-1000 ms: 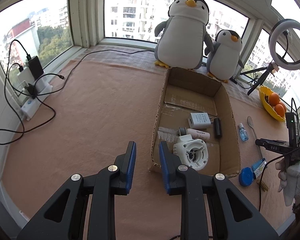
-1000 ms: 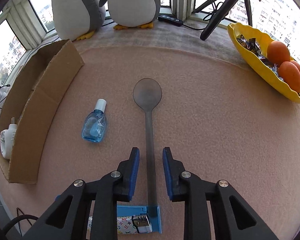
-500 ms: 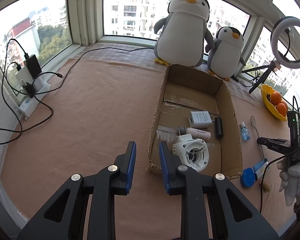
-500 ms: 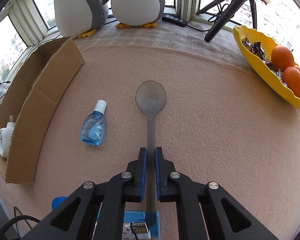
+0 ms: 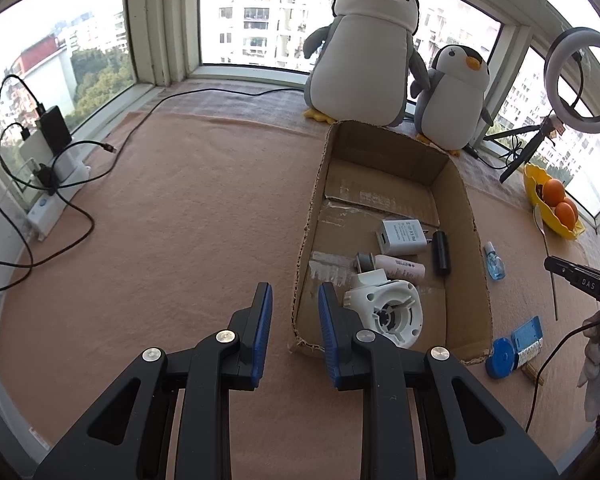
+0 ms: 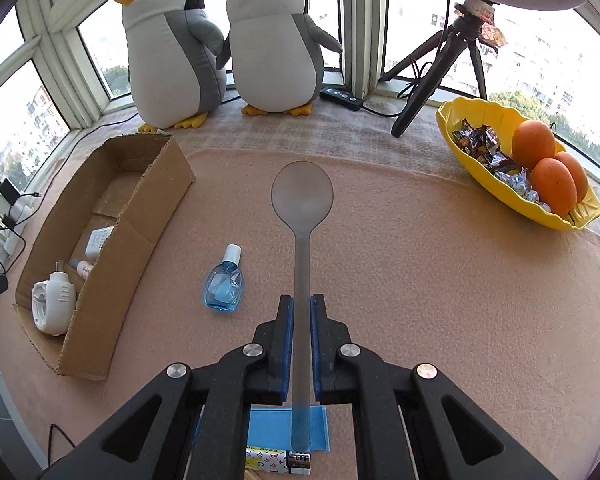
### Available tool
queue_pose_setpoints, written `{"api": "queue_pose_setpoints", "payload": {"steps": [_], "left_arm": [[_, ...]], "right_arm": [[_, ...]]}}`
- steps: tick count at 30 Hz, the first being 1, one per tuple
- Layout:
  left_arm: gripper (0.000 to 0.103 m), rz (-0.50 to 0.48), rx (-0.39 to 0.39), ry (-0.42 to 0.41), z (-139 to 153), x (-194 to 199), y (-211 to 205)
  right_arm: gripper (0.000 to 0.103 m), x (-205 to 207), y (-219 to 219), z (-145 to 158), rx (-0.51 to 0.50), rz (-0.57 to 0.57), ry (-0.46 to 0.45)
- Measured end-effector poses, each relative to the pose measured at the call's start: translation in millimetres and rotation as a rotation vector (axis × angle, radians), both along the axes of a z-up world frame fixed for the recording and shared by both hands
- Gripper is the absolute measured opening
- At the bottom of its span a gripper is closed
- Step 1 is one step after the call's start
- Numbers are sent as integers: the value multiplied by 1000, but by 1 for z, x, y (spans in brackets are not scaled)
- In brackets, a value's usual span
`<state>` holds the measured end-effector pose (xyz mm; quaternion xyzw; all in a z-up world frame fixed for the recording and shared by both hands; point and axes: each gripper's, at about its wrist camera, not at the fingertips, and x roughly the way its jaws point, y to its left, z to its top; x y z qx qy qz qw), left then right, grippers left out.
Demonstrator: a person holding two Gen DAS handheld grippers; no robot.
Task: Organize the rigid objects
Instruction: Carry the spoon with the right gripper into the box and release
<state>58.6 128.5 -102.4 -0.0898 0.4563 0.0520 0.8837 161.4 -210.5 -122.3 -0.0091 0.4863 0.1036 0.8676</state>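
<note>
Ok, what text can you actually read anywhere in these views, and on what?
"DAS": on the black right hand-held gripper, left wrist view.
Monogram print, an LV-style pattern: on the lighter.
White charger: printed lines, too small to read.
Pink tube: label blurred.
Box floor: faint print, unreadable.

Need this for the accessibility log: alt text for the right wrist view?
The right gripper is shut on the handle of a grey spoon, its bowl pointing toward two plush penguins at the window. A blue bottle lies left of it beside an open cardboard box; a yellow bowl of oranges sits right.
</note>
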Motion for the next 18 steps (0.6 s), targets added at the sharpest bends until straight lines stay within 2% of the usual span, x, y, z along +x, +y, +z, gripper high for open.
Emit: {"api": "queue_pose_setpoints", "payload": {"steps": [7, 9, 10, 11, 18], "left_arm": [[22, -7, -4, 20, -14, 15, 2], [30, -4, -5, 22, -17, 20, 4], [36, -4, -5, 22, -18, 22, 5], [38, -4, -5, 23, -18, 22, 5], [38, -6, 8, 28, -30, 40, 9]], "right_arm": [[7, -12, 29, 32, 47, 49, -52], [7, -15, 40, 40, 57, 73, -63], [7, -17, 46, 43, 62, 84, -67], [7, -19, 52, 46, 68, 96, -70], [7, -21, 93, 58, 111, 162, -68]]}}
